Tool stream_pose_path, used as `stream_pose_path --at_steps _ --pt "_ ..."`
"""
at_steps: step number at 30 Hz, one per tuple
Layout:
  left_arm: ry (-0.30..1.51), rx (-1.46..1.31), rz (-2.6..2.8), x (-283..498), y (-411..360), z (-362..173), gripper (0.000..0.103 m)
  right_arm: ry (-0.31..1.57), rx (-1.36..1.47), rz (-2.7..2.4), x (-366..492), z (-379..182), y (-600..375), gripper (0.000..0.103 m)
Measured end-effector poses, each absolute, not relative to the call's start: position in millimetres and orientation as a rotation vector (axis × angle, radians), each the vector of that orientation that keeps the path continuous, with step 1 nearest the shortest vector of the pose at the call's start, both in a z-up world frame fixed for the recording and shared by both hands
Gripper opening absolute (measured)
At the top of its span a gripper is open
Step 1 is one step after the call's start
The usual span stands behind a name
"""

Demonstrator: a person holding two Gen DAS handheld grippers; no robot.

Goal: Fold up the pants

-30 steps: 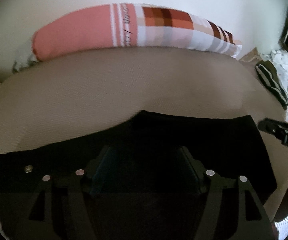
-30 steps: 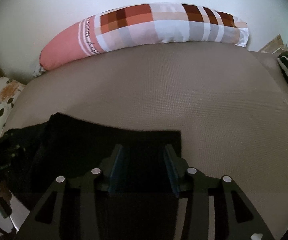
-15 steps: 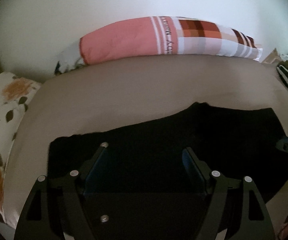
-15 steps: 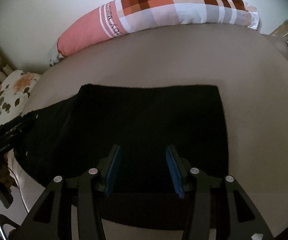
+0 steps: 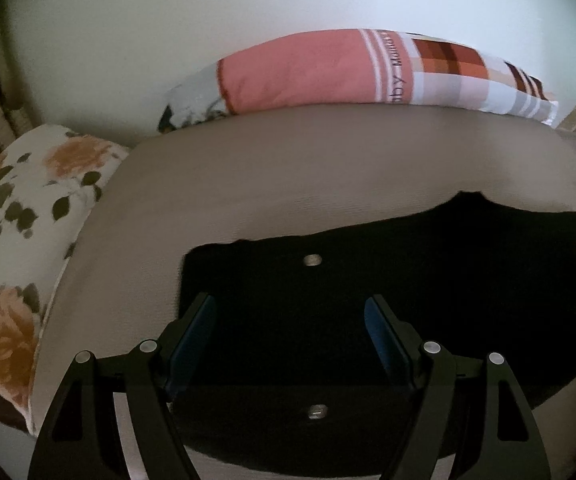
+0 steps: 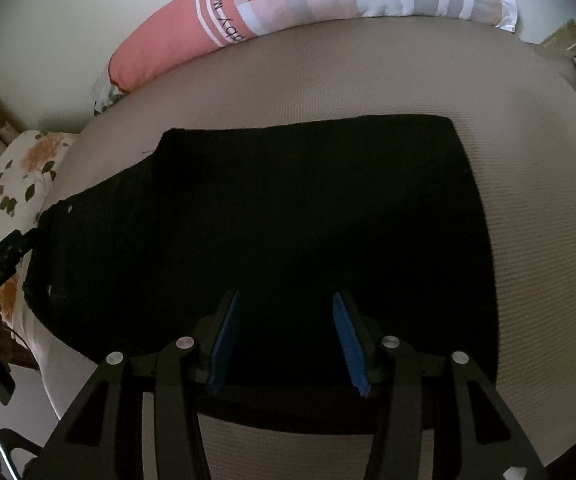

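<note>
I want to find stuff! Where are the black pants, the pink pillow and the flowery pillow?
black pants (image 6: 308, 208): right wrist view, middle of the cloth.
pink pillow (image 5: 296, 70): left wrist view, its plain pink part.
flowery pillow (image 5: 19, 216): left wrist view, its top face.

one black pants (image 6: 288, 208), two pillows (image 5: 328, 68) (image 5: 19, 216), one mattress (image 6: 368, 72), two hand-held grippers (image 5: 288, 344) (image 6: 283, 340)

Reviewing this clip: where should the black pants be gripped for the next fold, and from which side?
Probably the black pants at their straight right-hand edge, approached from the bare bed side. That edge lies flat and unobstructed, so the right tongs, now open, could pinch it.
</note>
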State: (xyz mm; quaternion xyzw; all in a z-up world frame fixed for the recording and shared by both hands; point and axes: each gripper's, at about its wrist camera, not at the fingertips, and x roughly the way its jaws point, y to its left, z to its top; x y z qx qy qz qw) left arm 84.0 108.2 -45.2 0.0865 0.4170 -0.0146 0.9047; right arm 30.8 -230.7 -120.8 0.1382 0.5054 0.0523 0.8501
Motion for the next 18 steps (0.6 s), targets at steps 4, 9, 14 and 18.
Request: stream_pose_path --at_steps 4,9,14,18 --pt "0.861 0.180 -0.005 83.4 129.1 -46.5 0.077 1.074 0.274 0.122 34.1 -121.7 -219.6 0.050" --pt "0.876 0.084 -0.001 86.7 171.5 -46.7 0.082 1.084 0.245 0.138 36.9 -121.8 -204.1 0.051" --pt "0.939 -0.052 -0.086 96.2 212.6 -54.3 0.083 1.096 0.229 0.147 40.8 -121.8 -194.1 0.054" --pt "0.993 -0.162 -0.181 106.2 230.3 -64.0 0.083 1.097 0.238 0.154 43.4 -121.5 -187.3 0.056"
